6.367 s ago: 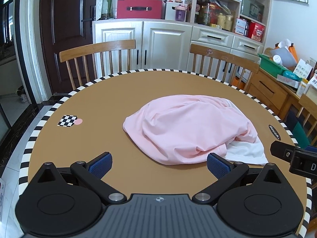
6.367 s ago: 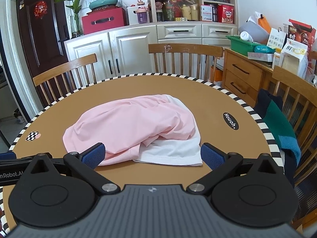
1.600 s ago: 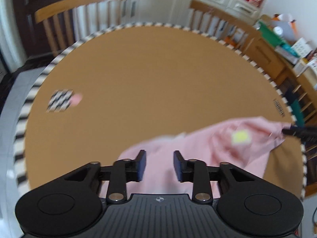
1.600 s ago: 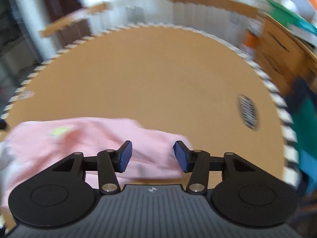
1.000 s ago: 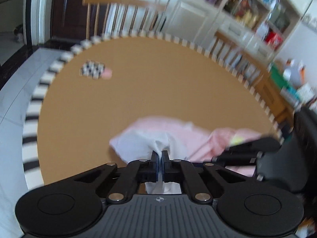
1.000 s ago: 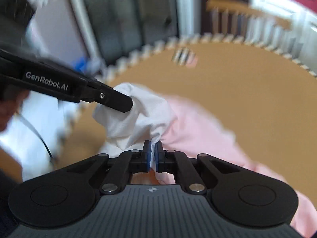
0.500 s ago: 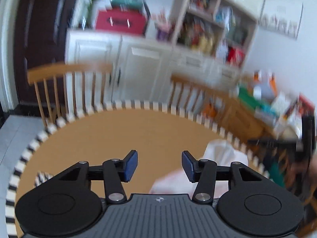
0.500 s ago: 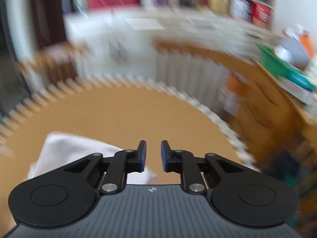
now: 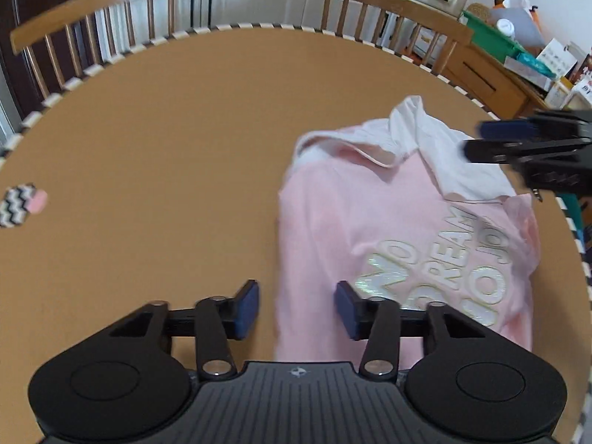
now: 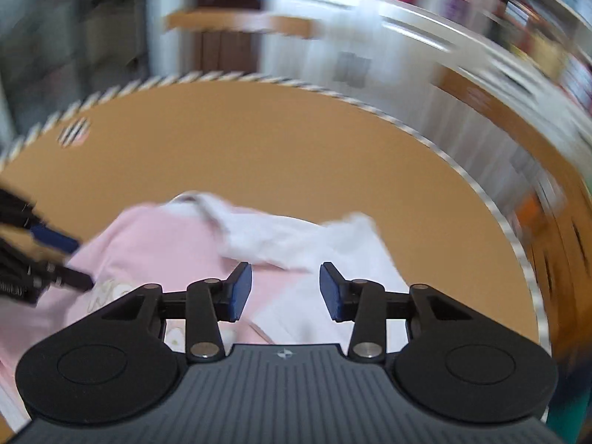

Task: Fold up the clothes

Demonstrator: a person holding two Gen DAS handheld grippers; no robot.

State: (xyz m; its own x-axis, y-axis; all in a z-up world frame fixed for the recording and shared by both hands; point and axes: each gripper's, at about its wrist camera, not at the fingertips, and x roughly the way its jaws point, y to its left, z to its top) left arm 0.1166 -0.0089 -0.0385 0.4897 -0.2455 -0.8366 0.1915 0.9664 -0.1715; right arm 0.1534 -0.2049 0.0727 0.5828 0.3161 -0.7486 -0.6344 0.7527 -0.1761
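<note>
Left claw (image 9: pixel 296 309): your left claw tilts down over the near left edge of the shirt; its jaws have just been narrowing yet stand apart, the blue pads (image 9: pixel 246 309) clear of the cloth, nothing pinched.
Right claw (image 10: pixel 285 290): your right claw also angles down, above the white part of the shirt; its jaws have just been widening and stand spread, gripping nothing. In the left wrist view it enters from the right edge, beside the white collar area.
Shirt (image 9: pixel 403 229): a pink shirt with pale lettering lies fairly flat on the right half of the surface; white fabric is bunched at its far end, and a sleeve or fold lies across it.
Surface (image 9: pixel 166 155): a round brown top with a black-and-white striped rim; a small zigzag marker with a pink spot (image 9: pixel 24 203) sits near its left edge, well apart from the shirt.
Chairs (image 9: pixel 100 18): two wooden spindle-back chairs stand at the far rim.
Room: white cupboards behind the chairs; a wooden sideboard (image 9: pixel 492 74) at right carries a green tray and boxes. The right wrist view is blurred, so its background is unclear.
</note>
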